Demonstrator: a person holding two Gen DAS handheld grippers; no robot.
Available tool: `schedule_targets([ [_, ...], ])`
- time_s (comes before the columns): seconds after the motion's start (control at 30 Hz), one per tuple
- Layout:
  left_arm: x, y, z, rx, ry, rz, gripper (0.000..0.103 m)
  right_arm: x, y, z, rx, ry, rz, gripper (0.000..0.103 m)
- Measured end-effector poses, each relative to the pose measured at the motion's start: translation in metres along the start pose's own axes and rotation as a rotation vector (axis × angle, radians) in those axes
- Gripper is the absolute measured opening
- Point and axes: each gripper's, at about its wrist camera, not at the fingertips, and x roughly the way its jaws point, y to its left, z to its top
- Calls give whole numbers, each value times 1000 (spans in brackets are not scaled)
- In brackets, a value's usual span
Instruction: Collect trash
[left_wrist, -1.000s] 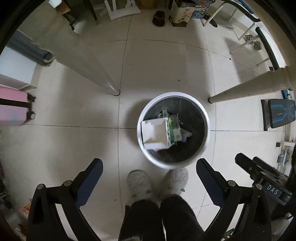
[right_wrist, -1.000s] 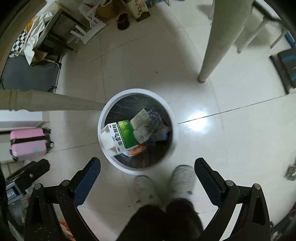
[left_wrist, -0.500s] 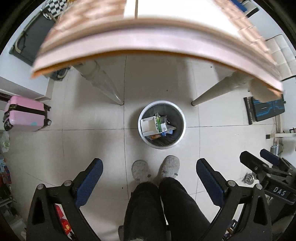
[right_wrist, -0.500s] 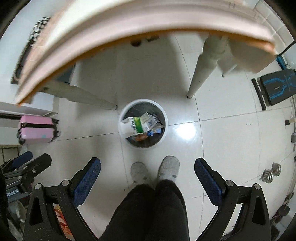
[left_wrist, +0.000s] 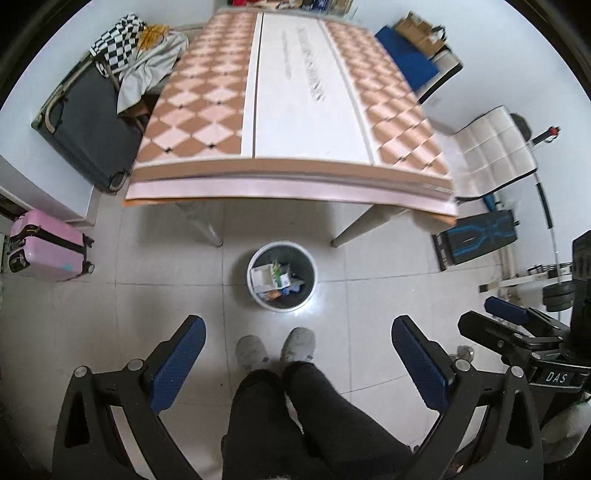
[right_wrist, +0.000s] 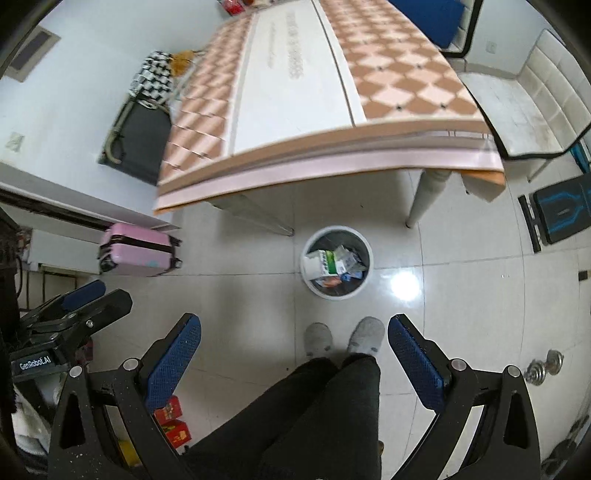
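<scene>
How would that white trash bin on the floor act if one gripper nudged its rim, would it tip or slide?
The trash bin looks like thin plastic holding cartons and wrappers, so it is probably light. On the glossy floor tiles it would likely slide before tipping. Its round rim may flex if pinched.

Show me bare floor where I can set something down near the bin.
Free tiles lie between the pink suitcase and the bin, and right of the bin toward the bench. Under the table, legs crowd it; slippers block the near side.
</scene>
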Motion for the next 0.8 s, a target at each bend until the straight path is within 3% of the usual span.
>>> schedule_targets([
  [0.33, -64, -11, -9, -5, -61, -92, 103, -73, 26, -13, -22, -26, 99, 102],
  [0.8, -98, -24, -18, -12, -110, -162, 103, -111, 36, -20, -49, -38, 142, 102],
])
